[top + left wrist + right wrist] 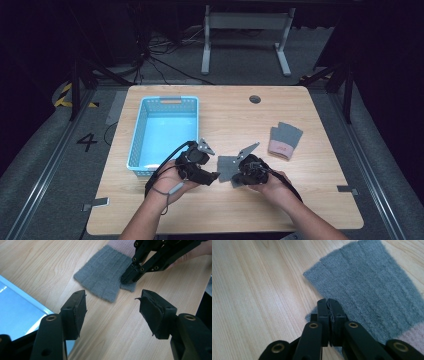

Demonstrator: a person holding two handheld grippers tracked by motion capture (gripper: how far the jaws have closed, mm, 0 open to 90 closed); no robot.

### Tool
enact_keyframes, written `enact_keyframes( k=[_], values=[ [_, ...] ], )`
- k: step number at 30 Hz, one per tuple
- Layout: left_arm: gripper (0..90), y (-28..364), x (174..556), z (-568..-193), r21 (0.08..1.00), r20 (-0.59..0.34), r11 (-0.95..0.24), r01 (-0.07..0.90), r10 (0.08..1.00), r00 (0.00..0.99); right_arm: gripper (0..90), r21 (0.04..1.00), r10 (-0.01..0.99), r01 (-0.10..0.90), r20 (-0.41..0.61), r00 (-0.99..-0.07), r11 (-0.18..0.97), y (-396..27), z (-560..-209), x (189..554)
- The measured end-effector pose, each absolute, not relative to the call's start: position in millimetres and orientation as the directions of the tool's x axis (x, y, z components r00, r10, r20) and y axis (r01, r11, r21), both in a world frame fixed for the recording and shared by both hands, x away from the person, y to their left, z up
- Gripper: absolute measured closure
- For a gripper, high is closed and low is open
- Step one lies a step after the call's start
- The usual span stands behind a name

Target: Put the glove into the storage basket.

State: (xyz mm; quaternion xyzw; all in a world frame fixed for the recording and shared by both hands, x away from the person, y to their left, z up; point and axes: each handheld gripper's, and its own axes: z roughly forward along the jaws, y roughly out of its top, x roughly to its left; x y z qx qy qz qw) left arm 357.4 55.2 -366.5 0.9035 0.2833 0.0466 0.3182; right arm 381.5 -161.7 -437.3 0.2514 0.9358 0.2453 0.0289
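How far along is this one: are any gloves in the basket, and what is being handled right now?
Nothing looks done: the blue basket holds no glove. In hand: the right gripper is shut on the edge of a grey glove that lies on the table, while the left gripper stands open just short of it. Left, probably: getting this glove into the basket, then the second glove, which lies untouched further right.

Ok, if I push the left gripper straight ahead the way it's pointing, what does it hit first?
Probably the grey glove lying flat on the table, with the right gripper shut on its near edge. The left gripper is open with bare wood before it; depth is hard to judge.
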Motion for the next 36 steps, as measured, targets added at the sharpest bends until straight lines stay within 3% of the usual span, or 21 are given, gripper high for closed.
enact_keyframes(
  k=[9, 19, 36],
  values=[
    [38.7, 55, 358, -366, 0.602, -0.09, -0.641, 0.477, 0.538, 0.838, 88.2, 0.522, 0.484, 0.439, 0.056, -0.873, 0.731, -168, -426, 379],
    [38.5, 57, 357, -364, 0.621, -0.092, -0.628, 0.469, 0.536, 0.839, 87.7, 0.614, 0.571, 0.458, 0.016, -0.821, 0.642, -216, -383, 377],
    [36.3, 53, 352, -365, 0.636, -0.101, -0.636, 0.438, 0.494, 0.864, 88.8, 0.648, 0.731, 0.565, 0.018, -0.682, 0.511, -288, -376, 405]
  ],
)
